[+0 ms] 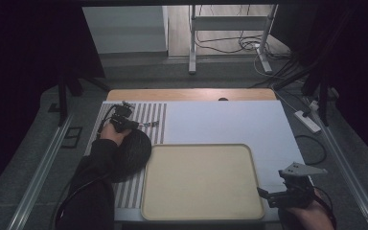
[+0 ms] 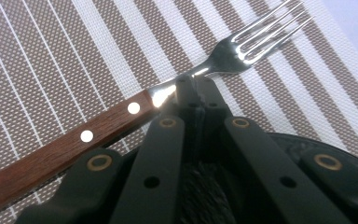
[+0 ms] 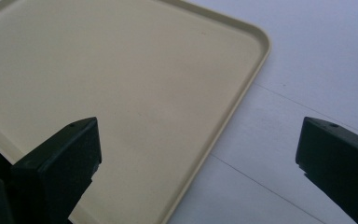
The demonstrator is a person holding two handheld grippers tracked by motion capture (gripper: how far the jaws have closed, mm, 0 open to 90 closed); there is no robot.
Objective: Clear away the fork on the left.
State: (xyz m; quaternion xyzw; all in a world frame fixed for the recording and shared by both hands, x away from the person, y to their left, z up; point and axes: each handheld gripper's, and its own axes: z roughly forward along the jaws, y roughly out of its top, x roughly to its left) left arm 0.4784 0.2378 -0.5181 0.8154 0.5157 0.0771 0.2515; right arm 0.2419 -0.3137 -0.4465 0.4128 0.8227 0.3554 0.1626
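Your left gripper (image 2: 196, 86) pinches the wood-handled steel fork (image 2: 121, 116) at its thin neck on the brown-striped woven placemat (image 2: 42, 60), so the heavy handle could swivel down as you lift

High view: dim overall, dark margins at nine and three o'clock, brightest patch at twelve. Left gripper view: sharp, with hard glare on the fork (image 2: 223, 56) neck and rivets. Right gripper view: even, soft light; near jaws slightly blurred at six o'clock.
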